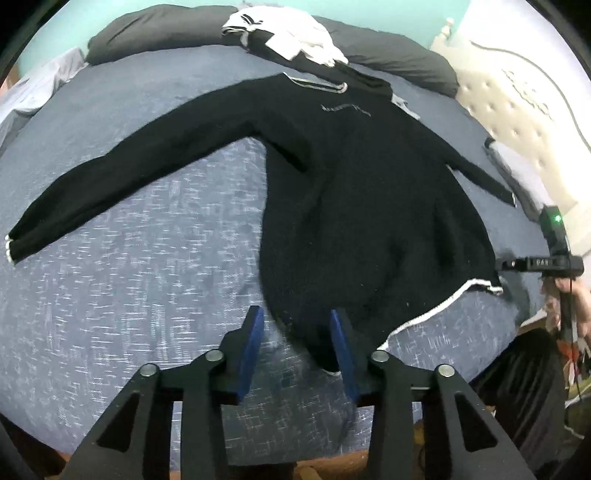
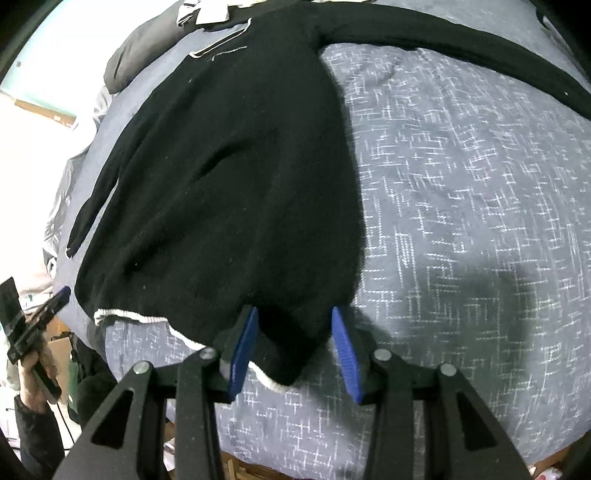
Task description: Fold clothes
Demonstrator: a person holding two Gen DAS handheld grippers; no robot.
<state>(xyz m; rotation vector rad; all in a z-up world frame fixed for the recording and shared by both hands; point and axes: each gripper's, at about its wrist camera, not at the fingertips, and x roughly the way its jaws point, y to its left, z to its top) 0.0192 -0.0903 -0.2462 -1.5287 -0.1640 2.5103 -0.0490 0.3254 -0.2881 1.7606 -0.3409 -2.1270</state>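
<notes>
Both grippers are hanging over the near edge of the bed (image 1: 129, 258), each standing partly open around a hem corner of the black sweater (image 1: 369, 184). That sweater is lying face up and spread flat across the blue-grey cover, collar toward the pillows (image 1: 155, 33), both sleeves stretched out to the sides. No fold is showing yet, so I'd say the laying-out is finishing and all the folding is still waiting. A small pile of other clothes (image 1: 295, 37) is sitting by the pillows, untouched.

Left gripper (image 1: 297, 332) is straddling its corner, pads apart, cloth lying loose between them. Right gripper (image 2: 293, 334) is doing likewise at the other corner, its blue pads clear of the fabric, gripping nothing.
</notes>
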